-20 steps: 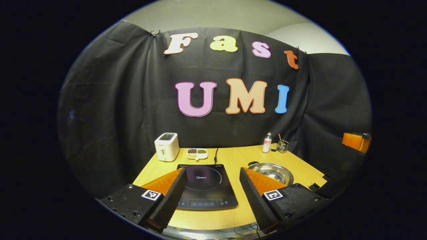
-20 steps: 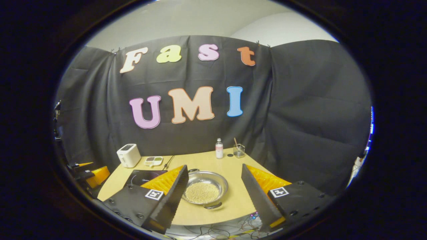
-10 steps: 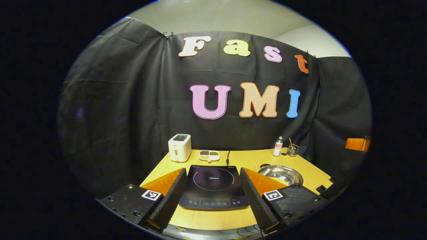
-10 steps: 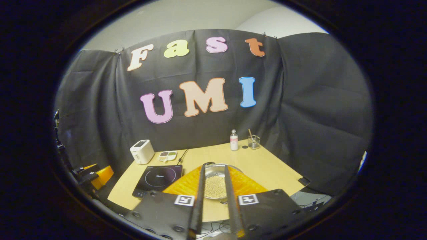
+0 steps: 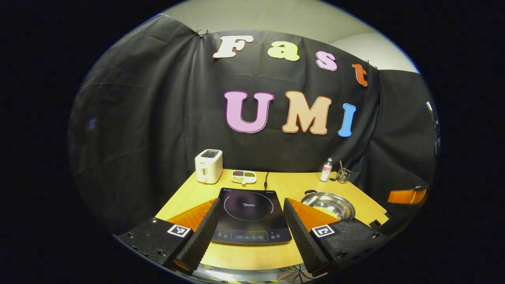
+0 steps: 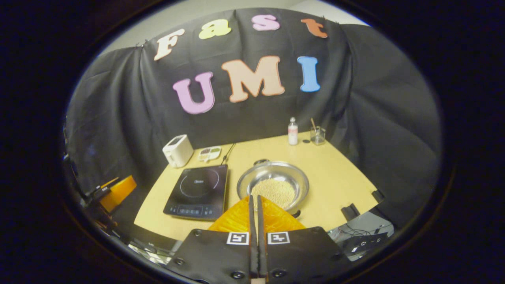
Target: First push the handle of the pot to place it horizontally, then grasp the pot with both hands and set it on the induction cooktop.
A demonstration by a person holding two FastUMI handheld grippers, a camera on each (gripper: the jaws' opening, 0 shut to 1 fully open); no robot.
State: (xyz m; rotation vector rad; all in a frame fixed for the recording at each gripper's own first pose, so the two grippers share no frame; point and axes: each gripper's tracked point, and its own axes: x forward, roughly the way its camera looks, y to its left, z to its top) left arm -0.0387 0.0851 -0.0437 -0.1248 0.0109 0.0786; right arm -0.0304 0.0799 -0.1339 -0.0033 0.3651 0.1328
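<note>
A shiny steel pot (image 6: 273,182) holding pale beans sits on the wooden table (image 6: 335,177), one small handle (image 6: 261,161) pointing to the far side and the other (image 6: 295,214) toward me. Left of it lies the black induction cooktop (image 6: 198,190). My right gripper (image 6: 254,198) hangs above the pot's near rim, shut with nothing between its fingers. In the left gripper view, my left gripper (image 5: 249,204) stands open over the table's front edge, the cooktop (image 5: 249,215) between its fingers and the pot (image 5: 327,204) off to the right.
A white toaster (image 6: 178,150) and a small divided dish (image 6: 209,153) stand behind the cooktop. A small bottle (image 6: 292,131) and a glass with sticks (image 6: 317,134) stand at the back right. The cooktop's cord (image 6: 228,153) runs to the rear.
My right gripper has gone from wide open to fully shut while rising and tilting down over the pot. The left gripper stayed open and drifted slightly.
</note>
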